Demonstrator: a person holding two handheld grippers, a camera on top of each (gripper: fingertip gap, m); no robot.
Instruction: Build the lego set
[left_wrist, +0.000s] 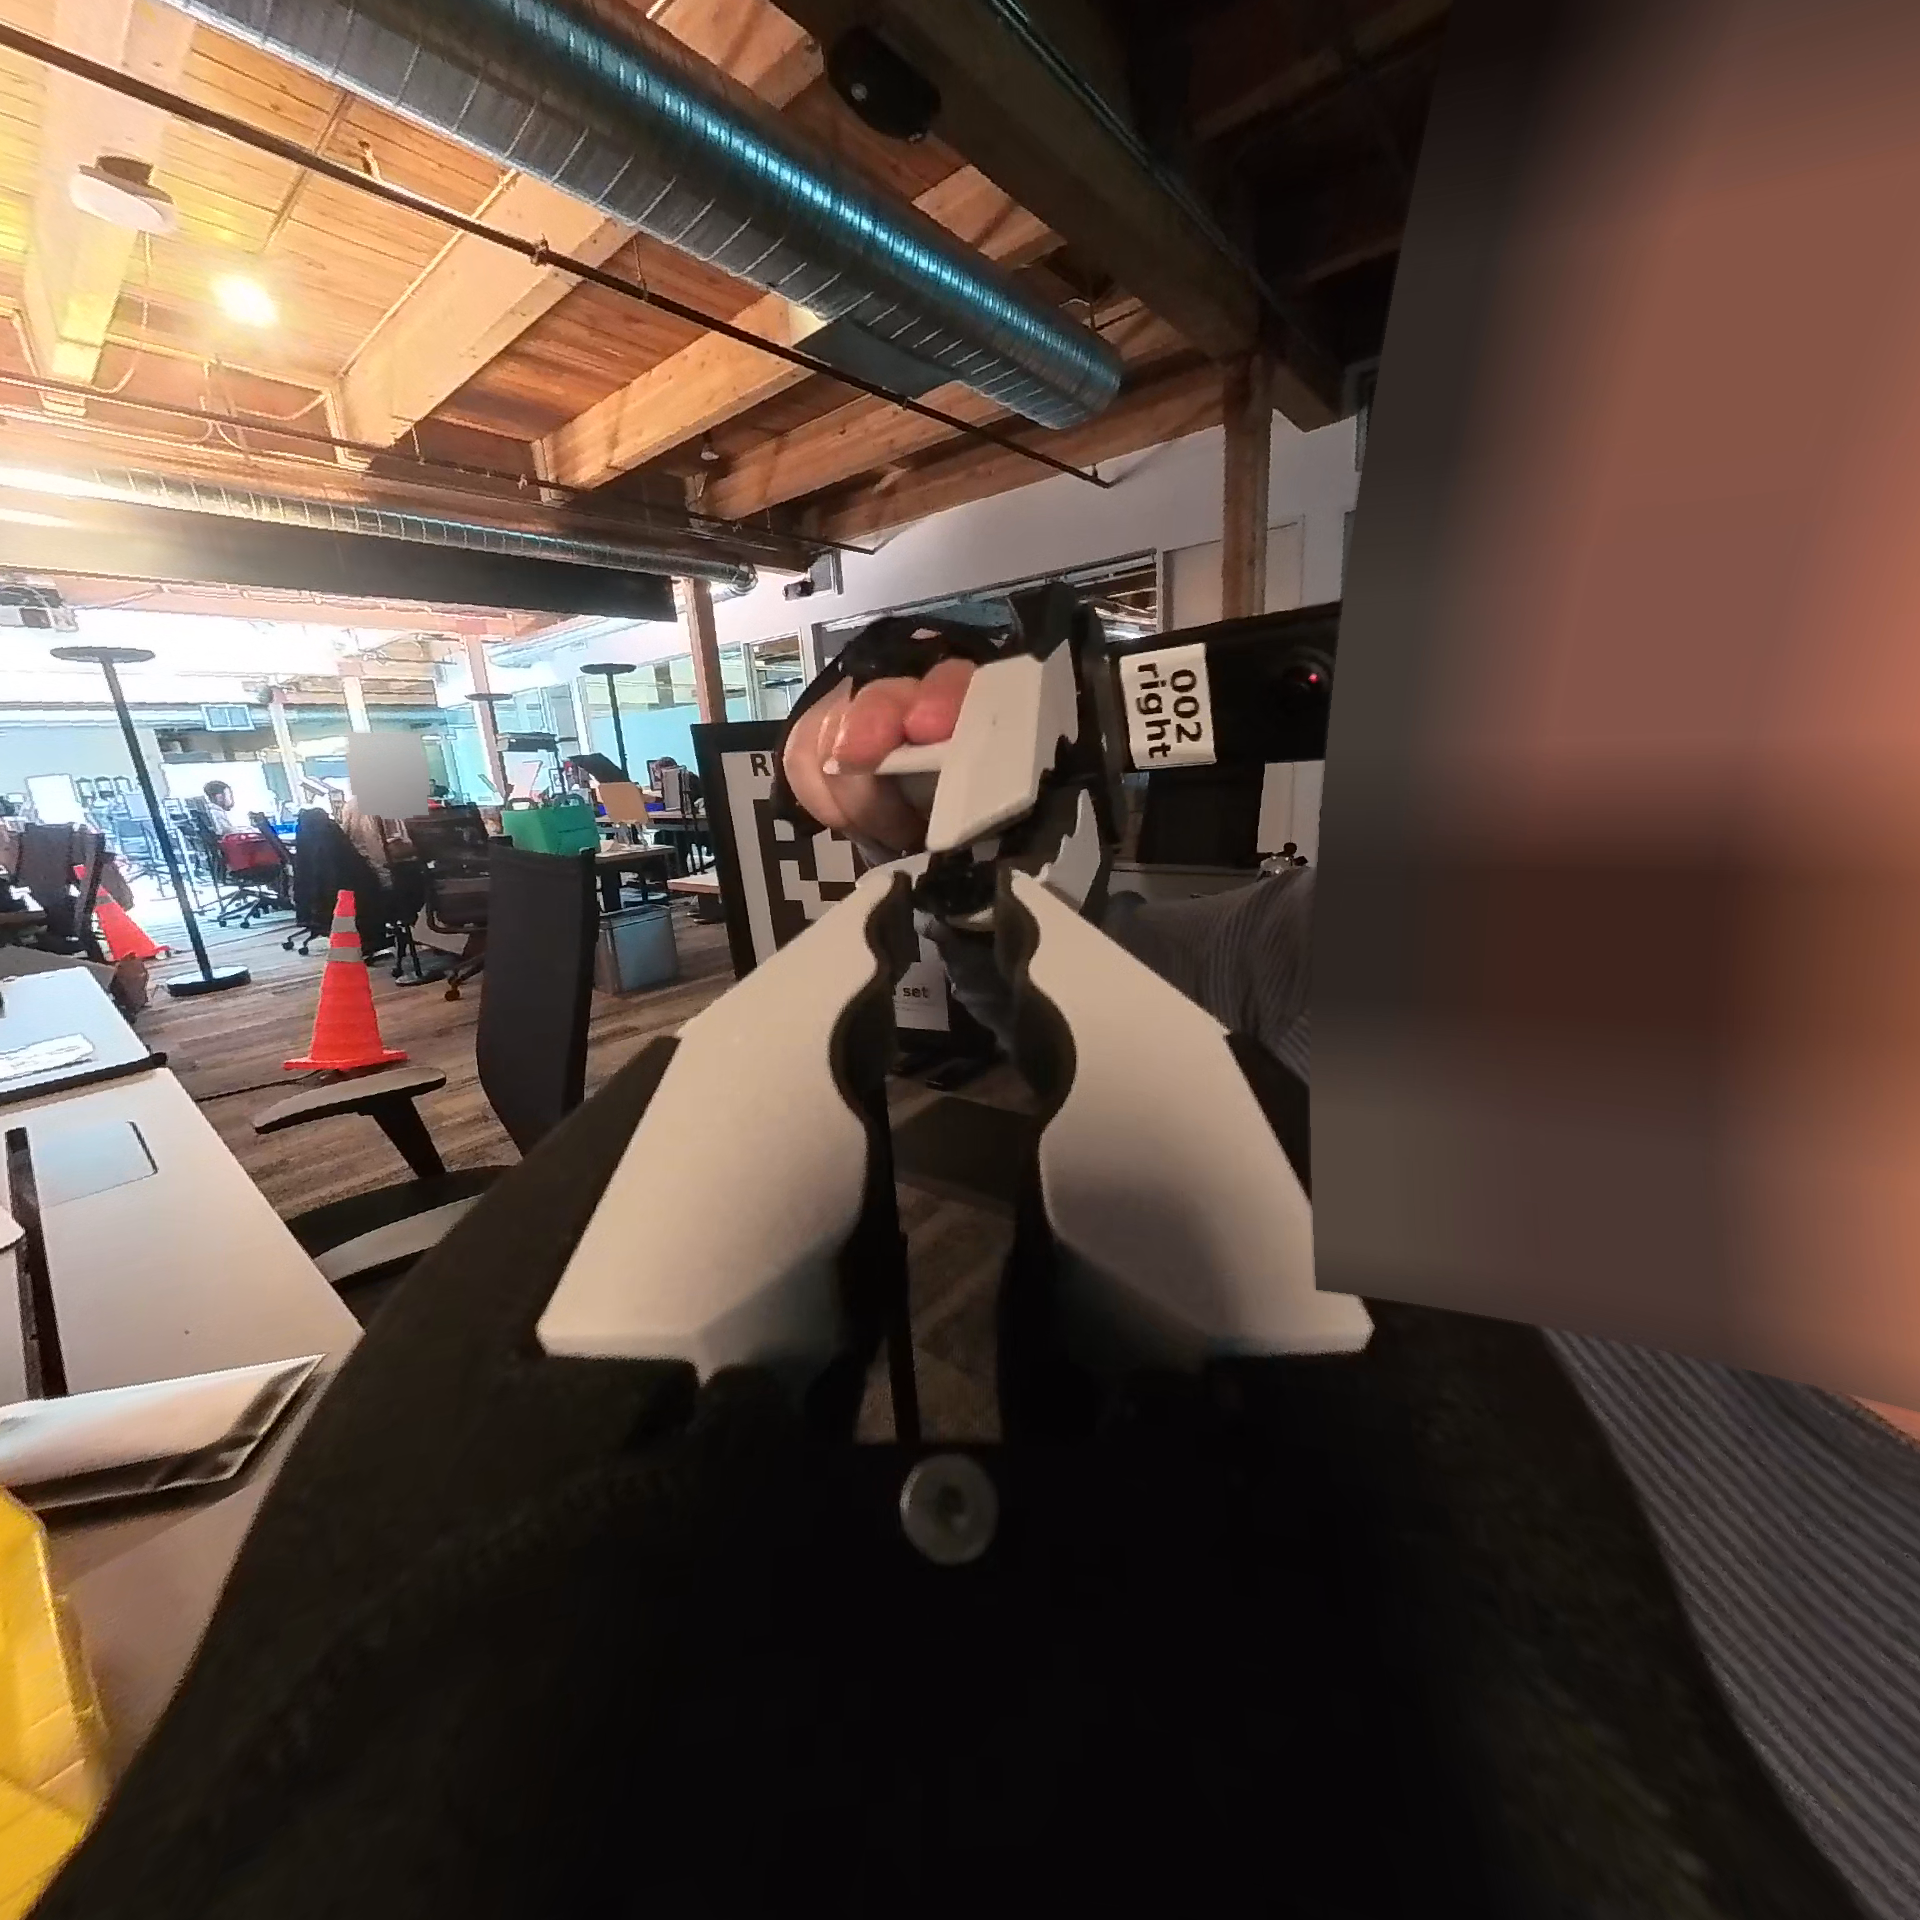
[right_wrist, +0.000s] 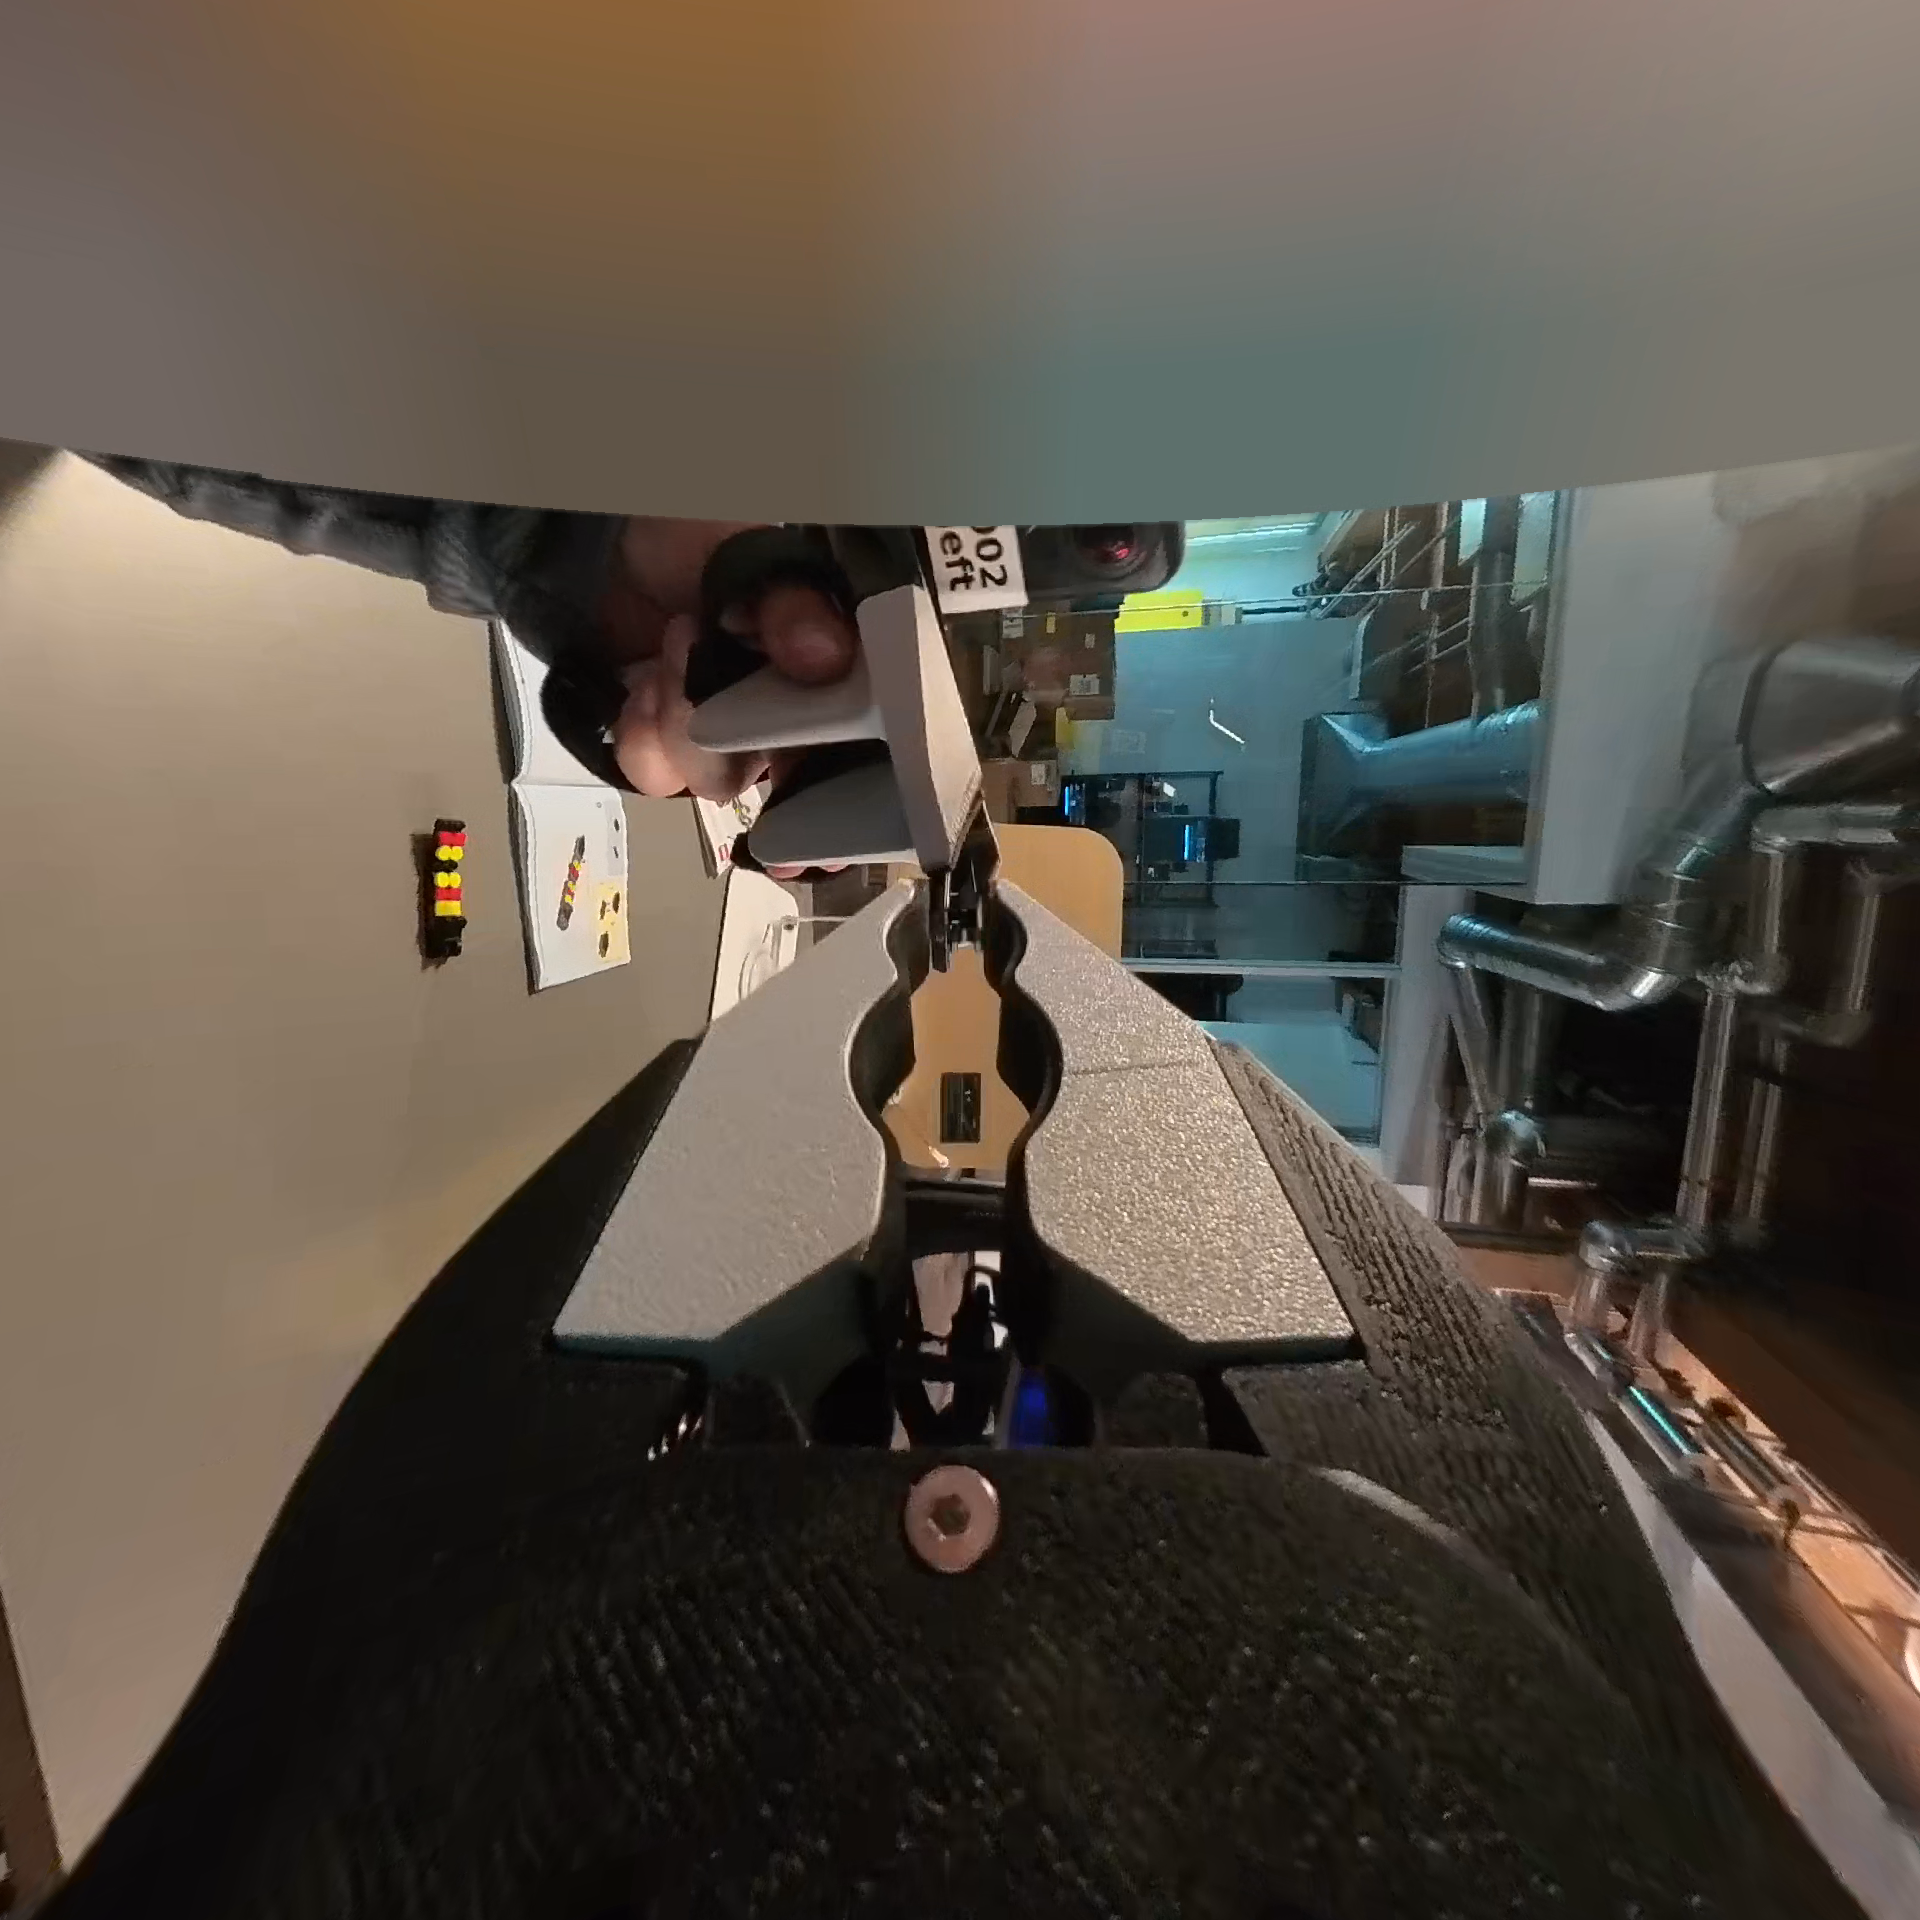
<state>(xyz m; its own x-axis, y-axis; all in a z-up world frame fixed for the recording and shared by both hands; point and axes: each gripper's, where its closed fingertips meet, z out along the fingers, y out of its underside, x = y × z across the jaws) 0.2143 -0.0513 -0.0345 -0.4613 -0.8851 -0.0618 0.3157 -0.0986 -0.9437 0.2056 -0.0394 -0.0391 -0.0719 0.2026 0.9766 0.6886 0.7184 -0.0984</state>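
Both grippers raised off the table, tip to tip. My left gripper (left_wrist: 956, 883) and right gripper (right_wrist: 956, 894) meet at a small black lego piece (right_wrist: 958, 914), which sits at the very tips of both. Each pair of jaws is drawn narrow onto this piece, so I judge both to be pinching it; its exact shape is too small and dark to tell. A partial build, the black, red and yellow lego strip (right_wrist: 447, 886), lies on the table (right_wrist: 260, 727) well apart from the tips, to the left of my right gripper, just beside the open instruction booklet (right_wrist: 571, 894). I judge the set to be only partly built: the held piece is not yet on the strip.
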